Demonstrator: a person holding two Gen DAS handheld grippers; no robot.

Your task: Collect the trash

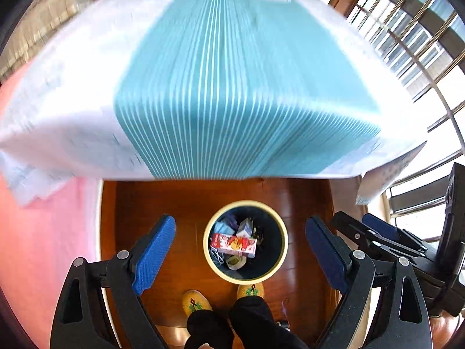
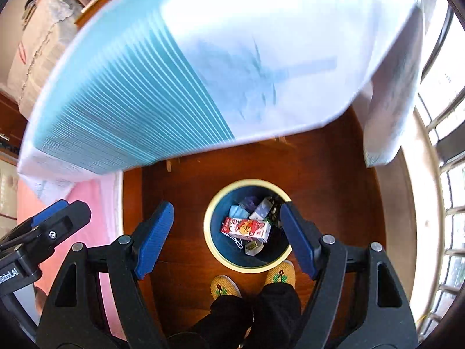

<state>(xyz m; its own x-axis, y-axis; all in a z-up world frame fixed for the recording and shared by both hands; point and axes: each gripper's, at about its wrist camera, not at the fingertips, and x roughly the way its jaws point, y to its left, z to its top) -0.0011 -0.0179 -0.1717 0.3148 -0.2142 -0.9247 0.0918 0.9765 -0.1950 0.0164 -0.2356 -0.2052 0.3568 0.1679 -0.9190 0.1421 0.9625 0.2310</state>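
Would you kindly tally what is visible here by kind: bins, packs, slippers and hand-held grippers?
Bin: 1
Blue-and-white pack above the bin: 1
Yellow slippers: 2
Hand-held grippers, left hand-held gripper and right hand-held gripper: 2
Total: 6

One bin [image 1: 213,261] between the fingers; one red carton [image 1: 234,244] inside; one face-mask pack [image 1: 232,87] beyond; two slippers [image 1: 196,302].

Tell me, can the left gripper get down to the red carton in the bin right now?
Probably yes. The left gripper is open and points straight down over the bin, and the red carton lies on top of the other trash with nothing between. The blue-and-white pack hangs off to the far side, not over the opening.
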